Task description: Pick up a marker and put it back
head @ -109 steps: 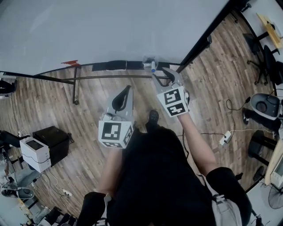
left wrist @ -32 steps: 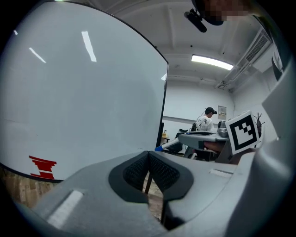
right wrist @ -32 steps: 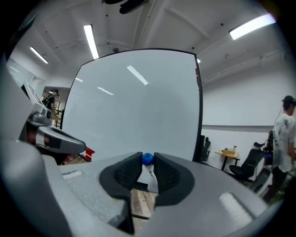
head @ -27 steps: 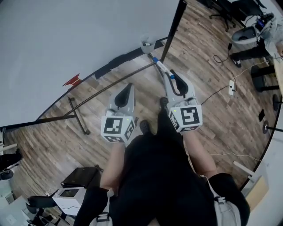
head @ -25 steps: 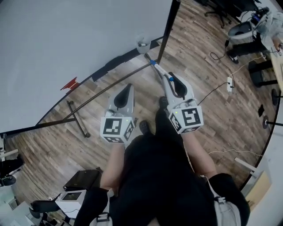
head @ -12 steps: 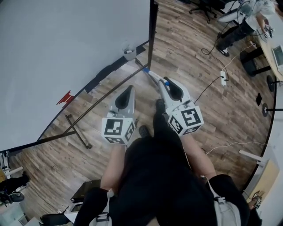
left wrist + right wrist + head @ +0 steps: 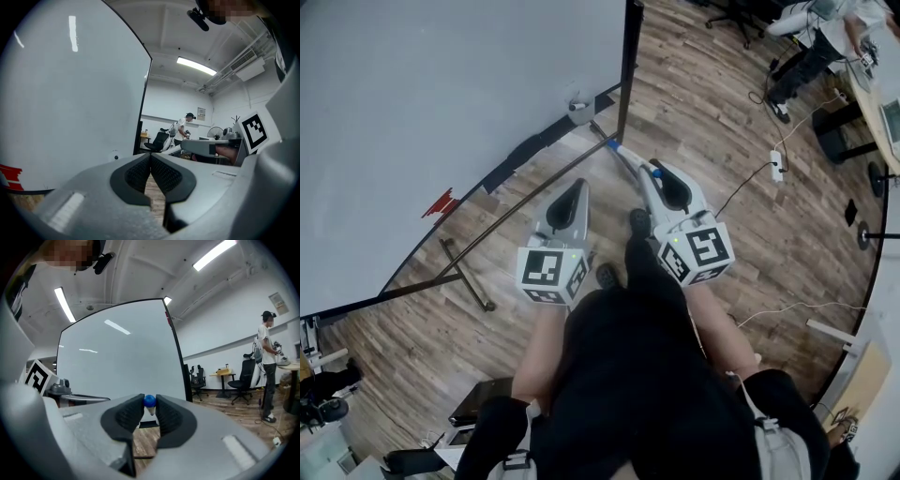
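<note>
A white marker with a blue cap (image 7: 622,155) sticks out forward from my right gripper (image 7: 649,173), which is shut on it above the wooden floor. In the right gripper view the marker's blue end (image 7: 149,401) sits pinched between the two black pads. My left gripper (image 7: 579,186) hangs beside it to the left, shut, with nothing in it; its pads (image 7: 140,171) meet at their tips. A small clear marker cup (image 7: 577,106) sits on the tray of the big whiteboard (image 7: 441,84), ahead of both grippers and apart from them.
The whiteboard's black frame post (image 7: 628,66) and its floor bars (image 7: 464,272) stand just ahead. A power strip with a cable (image 7: 776,167) lies on the floor at the right. A person (image 7: 811,37) stands by desks and office chairs (image 7: 246,376) at the far right.
The right gripper, which held the marker at the cup seconds ago, now holds it away from the cup. Over the last second the view swung, and the left gripper shifted slightly.
</note>
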Motion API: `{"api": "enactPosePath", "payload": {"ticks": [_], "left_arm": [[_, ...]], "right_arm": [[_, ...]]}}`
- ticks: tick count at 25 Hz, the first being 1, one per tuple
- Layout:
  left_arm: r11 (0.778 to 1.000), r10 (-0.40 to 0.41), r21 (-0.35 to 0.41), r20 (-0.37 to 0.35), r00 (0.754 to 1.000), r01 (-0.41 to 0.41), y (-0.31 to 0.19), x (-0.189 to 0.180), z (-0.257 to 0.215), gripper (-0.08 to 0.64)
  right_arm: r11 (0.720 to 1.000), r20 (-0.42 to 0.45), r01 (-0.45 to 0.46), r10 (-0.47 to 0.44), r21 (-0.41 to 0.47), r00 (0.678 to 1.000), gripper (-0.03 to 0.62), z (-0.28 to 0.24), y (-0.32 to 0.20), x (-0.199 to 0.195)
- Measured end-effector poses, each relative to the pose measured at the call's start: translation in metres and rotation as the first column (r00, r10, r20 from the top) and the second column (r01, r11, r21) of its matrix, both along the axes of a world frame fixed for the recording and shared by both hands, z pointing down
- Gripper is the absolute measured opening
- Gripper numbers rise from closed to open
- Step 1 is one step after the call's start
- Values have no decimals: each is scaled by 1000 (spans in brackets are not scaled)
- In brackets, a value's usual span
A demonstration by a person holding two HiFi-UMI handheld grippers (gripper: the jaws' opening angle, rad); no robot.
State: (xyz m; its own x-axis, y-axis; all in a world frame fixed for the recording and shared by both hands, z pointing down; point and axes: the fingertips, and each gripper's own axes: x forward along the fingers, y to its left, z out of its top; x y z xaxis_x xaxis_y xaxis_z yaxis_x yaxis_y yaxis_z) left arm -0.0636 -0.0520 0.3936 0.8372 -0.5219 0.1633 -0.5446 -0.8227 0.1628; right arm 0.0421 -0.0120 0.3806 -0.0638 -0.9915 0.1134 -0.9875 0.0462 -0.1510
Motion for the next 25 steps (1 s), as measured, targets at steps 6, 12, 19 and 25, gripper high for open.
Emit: {"api": "enactPosePath", "payload": {"ticks": [6, 12, 19, 25], "left_arm": [[1000, -21, -2, 7, 1000, 21, -10, 3, -2, 11], [998, -67, -2, 15, 998, 67, -34, 5, -5, 11], [990, -143, 3, 17, 990, 143, -56, 16, -10, 11], [974, -226, 3, 29, 974, 226, -73, 19, -9, 11]], "right_arm": [[1000, -2, 23, -23, -17, 1000, 78, 2, -16, 3], [998, 1, 61, -61, -27, 998, 78, 4, -50, 11], [989, -7, 139, -140, -39, 990, 78, 5, -92, 25], [972, 1, 217, -218, -90, 976, 78, 28, -122, 29]]}}
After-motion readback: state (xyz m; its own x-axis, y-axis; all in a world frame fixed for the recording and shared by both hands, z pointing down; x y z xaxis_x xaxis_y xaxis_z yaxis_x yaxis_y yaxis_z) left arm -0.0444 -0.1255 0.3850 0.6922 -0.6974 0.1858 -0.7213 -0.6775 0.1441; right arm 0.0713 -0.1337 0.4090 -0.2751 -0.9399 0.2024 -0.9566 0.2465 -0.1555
